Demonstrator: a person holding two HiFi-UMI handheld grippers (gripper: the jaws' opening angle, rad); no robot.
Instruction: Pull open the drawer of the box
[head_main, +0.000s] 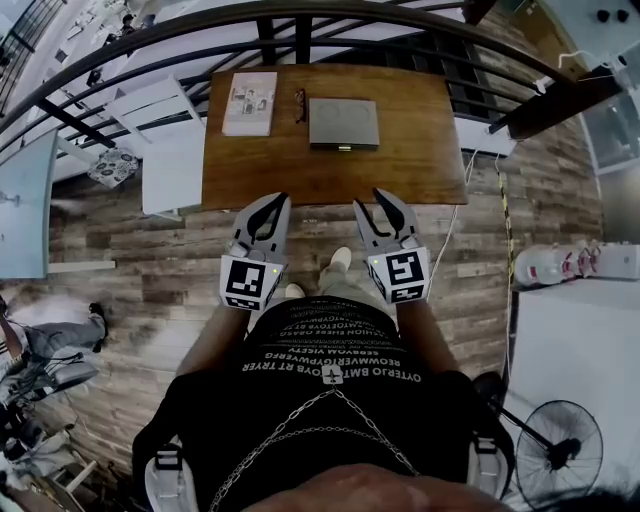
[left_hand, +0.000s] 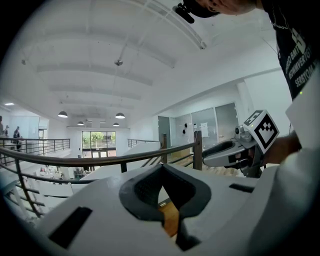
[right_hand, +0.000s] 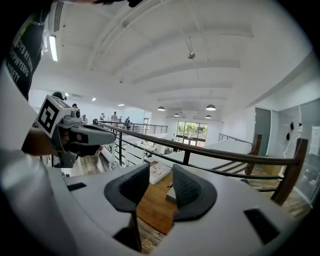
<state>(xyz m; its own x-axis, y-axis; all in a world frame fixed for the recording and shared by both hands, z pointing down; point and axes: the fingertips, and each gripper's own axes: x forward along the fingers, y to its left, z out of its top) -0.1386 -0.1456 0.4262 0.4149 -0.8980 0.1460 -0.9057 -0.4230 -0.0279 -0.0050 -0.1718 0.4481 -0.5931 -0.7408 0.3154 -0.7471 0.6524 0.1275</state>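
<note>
Head view: a person stands short of a wooden counter (head_main: 420, 170) in the upper centre of the frame, a two-jaw tool in each hand, with the task's grey box (head_main: 343, 122) lying flat toward the counter's far edge. The box lies straight up the frame from both tools and well apart from them, with bare wood between. Its slightly longer side runs left to right. A small pale mark on its near edge suggests the drawer front faces the person, though it is too small to be sure.

The right claw (head_main: 371, 200) sits almost directly below the box's right half and looks the nearer of the two. Its jaws stand apart with nothing between them. The left claw (head_main: 272, 203) is off to the lower left of the box, its jaw tips drawn together on nothing.

By count: one box, one counter, two claws, one booklet (head_main: 250, 102) at the counter's upper left, and one pair of glasses (head_main: 300, 104) between booklet and box. The drawer looks unopened, and reaching it seems to call for a forward move.
</note>
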